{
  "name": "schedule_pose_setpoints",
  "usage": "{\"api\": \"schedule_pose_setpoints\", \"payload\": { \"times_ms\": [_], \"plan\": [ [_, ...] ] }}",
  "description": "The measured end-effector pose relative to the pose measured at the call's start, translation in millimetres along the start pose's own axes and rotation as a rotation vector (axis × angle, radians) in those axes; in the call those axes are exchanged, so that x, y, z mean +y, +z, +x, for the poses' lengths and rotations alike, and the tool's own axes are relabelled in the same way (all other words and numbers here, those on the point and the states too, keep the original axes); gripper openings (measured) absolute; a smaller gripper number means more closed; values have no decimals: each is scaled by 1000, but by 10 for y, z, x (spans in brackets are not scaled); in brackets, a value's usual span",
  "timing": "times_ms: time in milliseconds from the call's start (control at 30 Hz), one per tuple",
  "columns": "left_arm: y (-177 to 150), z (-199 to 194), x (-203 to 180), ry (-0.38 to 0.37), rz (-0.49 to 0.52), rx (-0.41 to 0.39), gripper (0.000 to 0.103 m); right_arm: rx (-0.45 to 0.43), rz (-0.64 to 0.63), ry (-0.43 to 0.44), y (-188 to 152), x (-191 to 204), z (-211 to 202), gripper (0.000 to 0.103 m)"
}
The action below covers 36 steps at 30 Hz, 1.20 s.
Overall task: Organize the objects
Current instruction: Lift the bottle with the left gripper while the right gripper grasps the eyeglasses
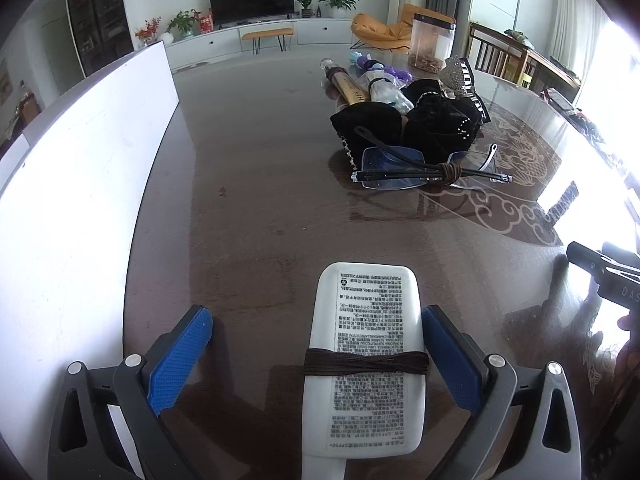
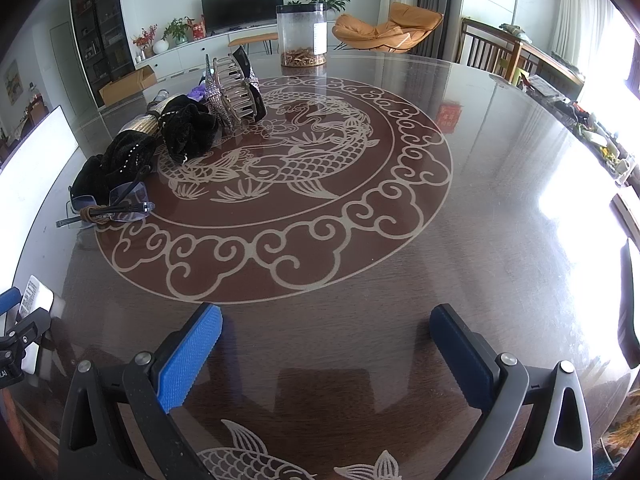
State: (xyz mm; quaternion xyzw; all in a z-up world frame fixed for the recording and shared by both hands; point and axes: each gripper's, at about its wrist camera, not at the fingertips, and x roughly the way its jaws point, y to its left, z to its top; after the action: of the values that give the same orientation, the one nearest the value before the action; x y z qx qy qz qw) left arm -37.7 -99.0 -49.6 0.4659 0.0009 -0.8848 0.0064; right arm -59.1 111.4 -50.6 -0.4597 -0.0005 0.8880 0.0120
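Since the left gripper's point(image 1: 316, 356) jaws stand wide around the white tube point(image 1: 366, 356) lying on the tabletop point(image 1: 256, 184), touching only the right pad, we should back straight out; beyond wait the glasses point(image 1: 424, 168). Our right gripper point(image 2: 326, 356) gapes empty.

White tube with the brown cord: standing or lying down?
Lying flat: the white tube rests label-up on the dark table between open blue pads.
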Motion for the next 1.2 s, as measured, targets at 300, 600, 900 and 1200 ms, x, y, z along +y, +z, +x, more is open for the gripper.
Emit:
{"api": "schedule_pose_setpoints", "payload": {
  "times_ms": [300, 600, 900, 1200],
  "plan": [
    [9, -1, -1, 3, -3, -2, 103, -45, -415, 336, 474, 877, -167, 102],
    [9, -1, 0, 2, -4, -2, 103, 148, -801, 369, 792, 1911, 265, 57],
    [6, -3, 4, 2, -2, -1, 103, 427, -382, 399, 673, 1220, 214, 21],
    [28, -77, -50, -49, 79, 27, 79, 262, -575, 297, 700, 1292, -147, 84]
  ]
}}
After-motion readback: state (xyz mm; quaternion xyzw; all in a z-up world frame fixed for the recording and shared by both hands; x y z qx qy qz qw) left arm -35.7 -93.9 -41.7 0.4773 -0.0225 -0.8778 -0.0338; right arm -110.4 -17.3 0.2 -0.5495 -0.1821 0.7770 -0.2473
